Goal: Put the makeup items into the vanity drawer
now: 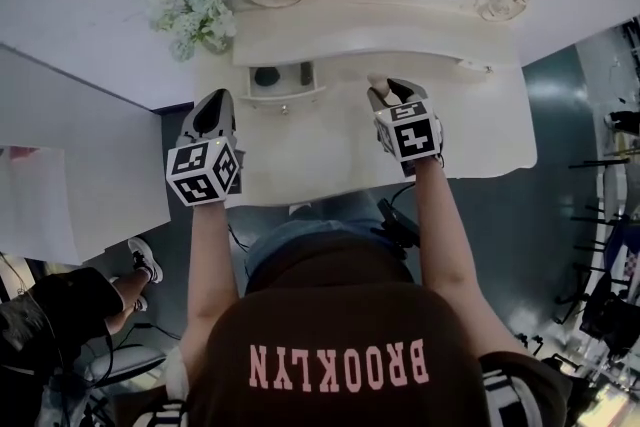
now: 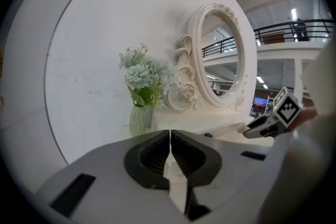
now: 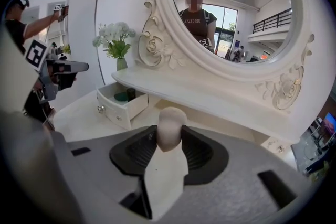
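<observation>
Left gripper view: the left gripper (image 2: 170,139) has its jaws pressed together on nothing. It sits low before the flower vase (image 2: 140,119), seemingly kept out of the way.

Right gripper view: the right gripper (image 3: 170,140) pinches a beige makeup sponge (image 3: 170,124) with its rounded tip forward, probably ready for dropping in. The open drawer (image 3: 126,108) sits ahead-left, just under the shelf edge.

Head view: bare vanity top (image 1: 480,140) leaves room to move leftward to the drawer.
</observation>
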Action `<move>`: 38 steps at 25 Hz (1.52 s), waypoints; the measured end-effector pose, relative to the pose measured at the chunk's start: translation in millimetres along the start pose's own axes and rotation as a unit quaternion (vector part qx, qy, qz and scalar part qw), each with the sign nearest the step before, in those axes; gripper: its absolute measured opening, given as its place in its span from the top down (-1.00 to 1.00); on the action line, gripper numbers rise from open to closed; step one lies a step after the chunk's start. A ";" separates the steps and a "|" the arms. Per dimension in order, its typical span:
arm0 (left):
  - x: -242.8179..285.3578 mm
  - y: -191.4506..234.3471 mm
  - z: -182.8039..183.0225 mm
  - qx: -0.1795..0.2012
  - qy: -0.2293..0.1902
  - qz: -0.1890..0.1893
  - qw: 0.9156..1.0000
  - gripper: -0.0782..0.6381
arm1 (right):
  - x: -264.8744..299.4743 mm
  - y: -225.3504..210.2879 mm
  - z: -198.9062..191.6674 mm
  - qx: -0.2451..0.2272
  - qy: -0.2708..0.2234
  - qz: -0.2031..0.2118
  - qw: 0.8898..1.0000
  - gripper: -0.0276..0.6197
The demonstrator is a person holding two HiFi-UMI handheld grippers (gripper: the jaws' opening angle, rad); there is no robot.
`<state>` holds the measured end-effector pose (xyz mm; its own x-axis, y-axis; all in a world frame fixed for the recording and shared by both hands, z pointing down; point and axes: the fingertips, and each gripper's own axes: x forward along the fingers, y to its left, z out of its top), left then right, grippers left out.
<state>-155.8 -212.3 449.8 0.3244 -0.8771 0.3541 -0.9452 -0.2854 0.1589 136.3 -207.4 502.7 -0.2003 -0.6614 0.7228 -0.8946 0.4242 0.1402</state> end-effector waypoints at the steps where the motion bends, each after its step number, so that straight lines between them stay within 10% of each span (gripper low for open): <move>1: -1.5 2.7 -0.1 -0.001 0.000 0.002 1.000 0.76 | 0.7 4.3 4.7 0.000 -0.004 0.005 1.000 0.50; 25: -45.2 49.8 -22.7 -0.016 0.012 0.056 0.998 0.76 | 39.5 163.5 94.7 -0.092 -0.042 0.171 0.980 0.48; 38: -48.7 50.8 -30.1 -0.025 0.017 0.064 0.997 0.76 | 57.0 176.8 85.7 -0.066 -0.025 0.175 0.982 0.40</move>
<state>-218.4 -172.4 468.3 0.2024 -0.8911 0.4062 -0.9763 -0.1510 0.1552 -67.6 -223.2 510.7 -0.5095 -0.4886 0.7083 -0.7083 0.7056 -0.0228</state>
